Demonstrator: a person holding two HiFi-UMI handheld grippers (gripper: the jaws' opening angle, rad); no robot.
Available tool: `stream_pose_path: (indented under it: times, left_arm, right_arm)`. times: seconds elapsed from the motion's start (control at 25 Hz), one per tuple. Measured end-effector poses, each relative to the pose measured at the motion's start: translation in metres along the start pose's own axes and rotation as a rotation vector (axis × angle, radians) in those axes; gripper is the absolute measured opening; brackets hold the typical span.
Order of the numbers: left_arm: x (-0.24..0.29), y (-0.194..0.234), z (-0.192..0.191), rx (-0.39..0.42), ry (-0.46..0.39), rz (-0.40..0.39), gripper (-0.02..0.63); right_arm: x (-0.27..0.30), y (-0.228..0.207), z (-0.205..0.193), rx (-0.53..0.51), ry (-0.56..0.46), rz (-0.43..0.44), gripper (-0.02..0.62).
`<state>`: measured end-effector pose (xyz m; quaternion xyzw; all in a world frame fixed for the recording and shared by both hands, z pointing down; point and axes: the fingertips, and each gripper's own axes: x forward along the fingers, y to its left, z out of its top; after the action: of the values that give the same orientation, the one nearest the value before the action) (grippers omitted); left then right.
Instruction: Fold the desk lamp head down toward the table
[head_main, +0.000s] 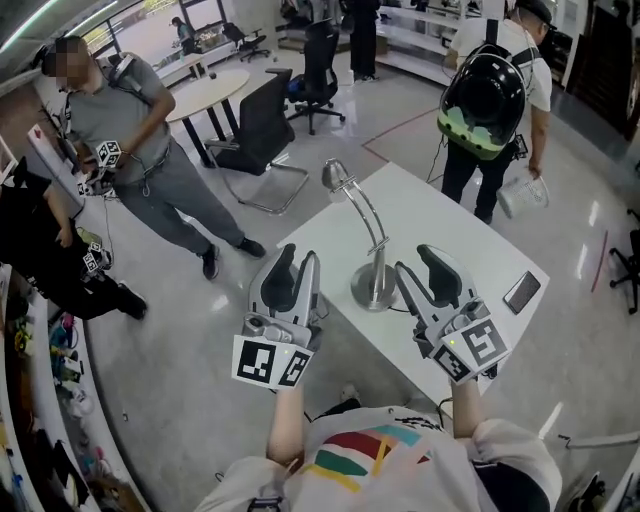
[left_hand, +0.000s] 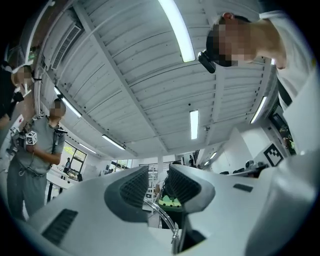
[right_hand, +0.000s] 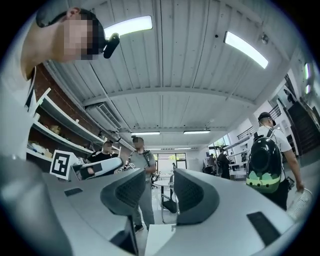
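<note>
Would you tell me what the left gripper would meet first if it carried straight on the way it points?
Probably the silver desk lamp's curved arm, seen low between the left gripper's parted jaws; depth is unclear, so it might pass above.

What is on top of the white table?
A silver desk lamp and a dark phone near the right edge. The right hand-held gripper covers part of the near tabletop.

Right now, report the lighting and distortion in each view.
Head view: evenly lit, edges bowed, desk lamp sharp. Left gripper view: strong fisheye, ceiling strip light blown out. Right gripper view: fisheye with dark corners, far window washed out.
</note>
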<state>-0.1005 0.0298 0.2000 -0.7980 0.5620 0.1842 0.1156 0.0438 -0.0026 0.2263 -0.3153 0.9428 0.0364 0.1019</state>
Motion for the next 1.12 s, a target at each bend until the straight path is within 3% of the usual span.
stream_pose_path:
  times: [0.2, 0.48, 0.64, 0.88, 1.08, 1.12]
  left_arm:
    - [0.054, 0.048, -0.031, 0.014, 0.000, -0.054, 0.163]
    - [0.095, 0.067, -0.082, -0.011, 0.109, -0.099, 0.235]
    - [0.118, 0.068, -0.105, 0.073, 0.186, -0.144, 0.235]
    - [0.145, 0.070, -0.135, 0.190, 0.255, -0.179, 0.233]
    - [0.155, 0.073, -0.148, 0.134, 0.259, -0.222, 0.230]
    - [0.156, 0.075, -0.148, 0.133, 0.254, -0.213, 0.199]
  right_arm:
    - [0.060, -0.040, -0.025, 0.039, 0.002, 0.009, 0.158]
    - [0.091, -0.071, -0.070, 0.086, 0.144, -0.003, 0.158]
    - [0.111, -0.082, -0.091, 0.076, 0.239, 0.013, 0.158]
    - [0.136, -0.088, -0.110, 0.051, 0.280, 0.009, 0.158]
    - [0.143, -0.089, -0.132, 0.035, 0.348, 0.007, 0.158]
    - [0.144, -0.090, -0.133, 0.045, 0.350, 0.007, 0.158]
